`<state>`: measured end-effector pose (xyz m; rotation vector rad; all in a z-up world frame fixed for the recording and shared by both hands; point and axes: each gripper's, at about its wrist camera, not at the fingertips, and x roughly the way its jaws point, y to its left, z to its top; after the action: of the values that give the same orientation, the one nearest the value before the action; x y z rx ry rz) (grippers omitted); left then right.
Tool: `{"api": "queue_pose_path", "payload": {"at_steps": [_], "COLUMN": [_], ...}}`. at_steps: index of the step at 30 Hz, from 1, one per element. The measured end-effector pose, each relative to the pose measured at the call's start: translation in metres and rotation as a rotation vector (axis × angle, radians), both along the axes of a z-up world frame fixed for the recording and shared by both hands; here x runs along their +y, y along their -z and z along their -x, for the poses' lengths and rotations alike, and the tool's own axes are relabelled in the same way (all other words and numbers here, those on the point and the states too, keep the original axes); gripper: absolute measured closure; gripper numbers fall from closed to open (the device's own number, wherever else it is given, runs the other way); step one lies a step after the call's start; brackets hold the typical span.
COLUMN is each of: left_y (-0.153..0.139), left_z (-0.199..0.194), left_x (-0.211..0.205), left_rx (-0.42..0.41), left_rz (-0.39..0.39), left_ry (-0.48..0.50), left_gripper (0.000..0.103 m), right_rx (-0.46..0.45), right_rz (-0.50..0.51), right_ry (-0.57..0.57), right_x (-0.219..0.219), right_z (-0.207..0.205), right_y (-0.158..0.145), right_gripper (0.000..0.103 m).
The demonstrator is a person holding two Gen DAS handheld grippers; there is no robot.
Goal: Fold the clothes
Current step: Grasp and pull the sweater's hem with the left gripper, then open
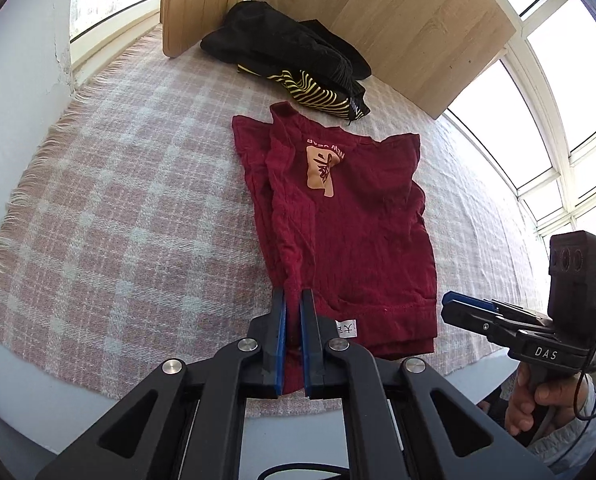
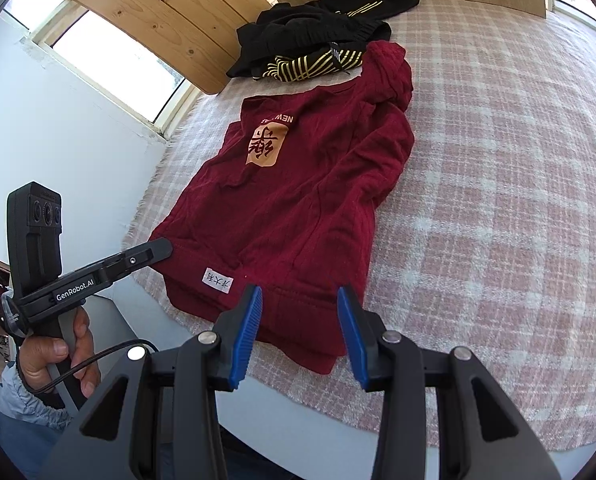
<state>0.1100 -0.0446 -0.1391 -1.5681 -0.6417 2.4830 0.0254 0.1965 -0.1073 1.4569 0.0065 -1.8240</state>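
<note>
Red top (image 1: 337, 216) lies flat on the plaid blanket (image 1: 118, 200), hem at the near edge, neck toward the black clothes pile (image 1: 290, 60) at the far edge by the wood boards (image 1: 385, 24). Your left gripper (image 1: 293, 304) is clenched on the hem at the shirt's left corner, fabric bunched btwn the pads. Right gripper (image 2: 299, 300) hangs released over the hem's other end, nothing in it. Looks like soft ribbed knit, light, limp, prob a bit stretchy, so it'll sag and drag if lifted one-sided. Grab the stitched hem w/ the right too, both layers, near the corner.
</note>
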Motion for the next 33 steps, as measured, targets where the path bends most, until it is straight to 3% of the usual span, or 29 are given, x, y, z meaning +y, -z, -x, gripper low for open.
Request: {"api": "queue_pose_path", "payload": {"at_steps": [6, 12, 15, 20, 28, 31, 33], "left_y": [-0.008, -0.011, -0.020, -0.032, 0.027, 0.032, 0.025], "left_z": [0.006, 0.013, 0.008, -0.006, -0.022, -0.024, -0.025], "left_x": [0.007, 0.005, 0.005, 0.005, -0.008, -0.009, -0.010], "left_rx": [0.012, -0.015, -0.018, -0.028, -0.149, -0.161, -0.169], "left_rz": [0.138, 0.185, 0.123, -0.074, -0.077, -0.082, -0.038], "left_ry": [0.012, 0.030, 0.018, -0.047, -0.129, -0.139, -0.144], "left_gripper": [0.098, 0.097, 0.097, 0.097, 0.096, 0.090, 0.076], "right_rx": [-0.008, -0.015, -0.018, -0.017, -0.013, -0.016, -0.001], "right_rz": [0.005, 0.009, 0.011, 0.015, 0.010, 0.015, 0.035], "right_ry": [0.008, 0.027, 0.035, 0.038, 0.015, -0.001, -0.017], "right_x": [0.009, 0.019, 0.023, 0.027, 0.023, 0.019, 0.012], "right_z": [-0.001, -0.002, -0.001, 0.002, 0.002, 0.001, 0.000], "right_y": [0.002, 0.004, 0.005, 0.004, 0.001, 0.000, -0.003], "right_gripper": [0.064, 0.064, 0.064, 0.064, 0.064, 0.064, 0.064]}}
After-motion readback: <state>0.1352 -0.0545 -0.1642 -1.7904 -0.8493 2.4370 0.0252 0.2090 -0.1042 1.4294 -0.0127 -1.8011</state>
